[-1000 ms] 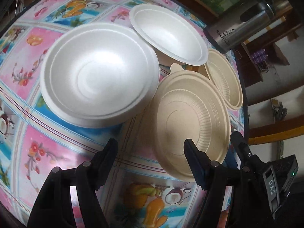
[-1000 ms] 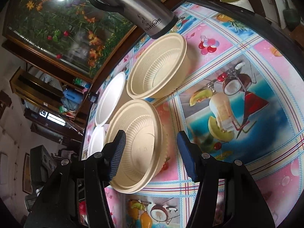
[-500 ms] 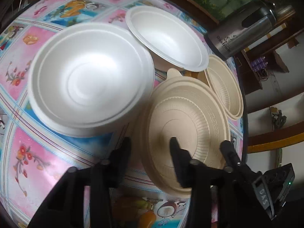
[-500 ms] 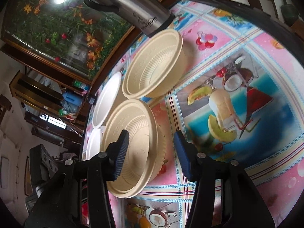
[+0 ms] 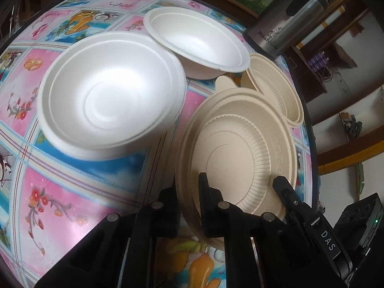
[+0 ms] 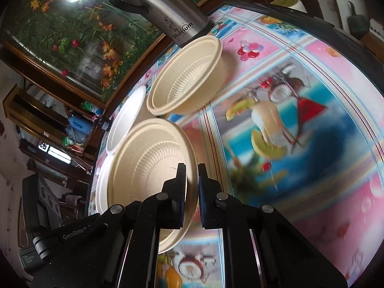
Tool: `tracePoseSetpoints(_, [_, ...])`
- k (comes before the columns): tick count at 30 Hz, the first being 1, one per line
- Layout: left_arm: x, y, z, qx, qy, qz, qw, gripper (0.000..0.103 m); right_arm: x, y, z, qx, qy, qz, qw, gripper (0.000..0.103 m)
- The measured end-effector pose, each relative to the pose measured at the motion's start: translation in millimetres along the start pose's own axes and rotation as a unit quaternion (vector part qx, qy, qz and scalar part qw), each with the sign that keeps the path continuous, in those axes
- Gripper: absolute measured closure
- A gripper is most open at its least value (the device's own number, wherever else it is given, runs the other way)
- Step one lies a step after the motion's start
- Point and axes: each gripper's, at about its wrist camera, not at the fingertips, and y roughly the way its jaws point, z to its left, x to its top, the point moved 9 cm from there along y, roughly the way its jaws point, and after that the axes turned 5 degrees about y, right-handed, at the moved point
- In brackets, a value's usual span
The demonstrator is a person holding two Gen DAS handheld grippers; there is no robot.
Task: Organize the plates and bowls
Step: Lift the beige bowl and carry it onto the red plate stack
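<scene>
The near beige bowl [image 5: 242, 153] sits at the table's near edge, and both my grippers pinch its rim. My left gripper [image 5: 189, 192] bites the near-left part of the rim, one finger outside the wall and one inside. My right gripper [image 6: 192, 187] clamps the rim on the opposite side, its pads pressed onto the thin edge.

Nothing looks sorted yet. Just behind this bowl stands a second beige bowl [image 5: 276, 93], apart from it. To the left sit two white bowls: the large white bowl [image 5: 110, 103] beside my beige one, and the far white bowl [image 5: 196, 40] behind it, its rim overlapping the large one's. None is visibly nested in another.

I judge the task barely begun: beige should stack into beige, white into white. A steel flask [image 6: 163, 7] stands beyond, on the patterned tablecloth [image 6: 312, 120].
</scene>
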Motion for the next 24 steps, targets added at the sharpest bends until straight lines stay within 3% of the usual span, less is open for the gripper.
tracePoseSetpoints(7, [-26.8, -20.8, 8.3, -0.008, 0.029, 0.004, 0.9995, 0.094, -44.2, -26.6, -5.2, -0.014, 0.001, 0.008, 1.000, 0.095])
tracePoseSetpoints(12, [-46.8, -40.1, 29.3, -0.010, 0.047, 0.000, 0.9988, 0.094, -72.5, -42.0, 8.9, 0.001, -0.001, 0.018, 1.000, 0.095])
tracePoseSetpoints(24, [-49.8, -120.1, 104.0, 0.009, 0.075, -0.074, 0.9943, 0.094, -140.3, -40.1, 86.0, 0.048, -0.030, 0.046, 0.997, 0.095])
